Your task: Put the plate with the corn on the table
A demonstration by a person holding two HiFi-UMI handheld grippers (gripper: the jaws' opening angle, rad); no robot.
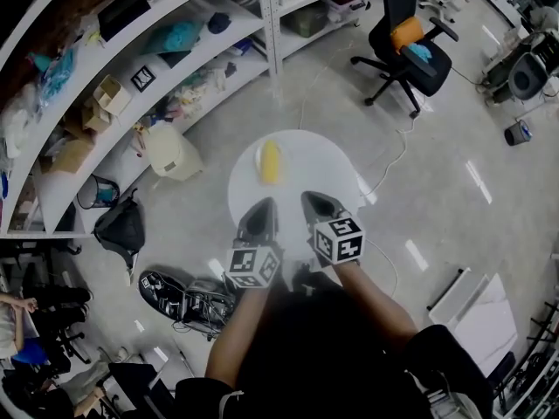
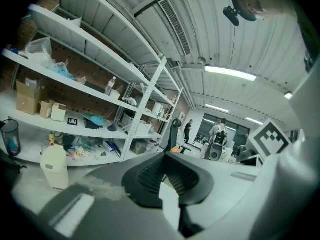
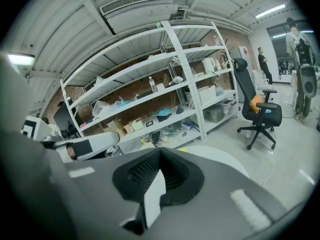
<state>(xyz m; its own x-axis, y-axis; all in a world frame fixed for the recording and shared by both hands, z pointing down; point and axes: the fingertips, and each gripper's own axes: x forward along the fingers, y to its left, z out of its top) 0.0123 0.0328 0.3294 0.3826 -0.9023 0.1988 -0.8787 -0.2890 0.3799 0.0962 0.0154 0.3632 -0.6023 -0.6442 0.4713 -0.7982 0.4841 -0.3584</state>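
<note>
A round white plate (image 1: 319,168) carries a yellow corn cob (image 1: 270,161) near its far left side and hangs above the floor in the head view. My left gripper (image 1: 262,212) and my right gripper (image 1: 314,203) sit side by side at the plate's near rim. In the left gripper view the left gripper (image 2: 169,184) is shut, with a white sliver of plate rim (image 2: 170,206) between its jaws. In the right gripper view the right gripper (image 3: 159,173) is likewise shut on the rim (image 3: 151,196), and the plate (image 3: 225,161) spreads out beyond it.
White shelving (image 1: 175,68) full of boxes and bags curves along the left and back. A white jerrycan (image 1: 172,151) and a black bag (image 1: 122,230) stand on the floor by it. A black office chair (image 1: 406,55) is at the far right. Cables cross the floor.
</note>
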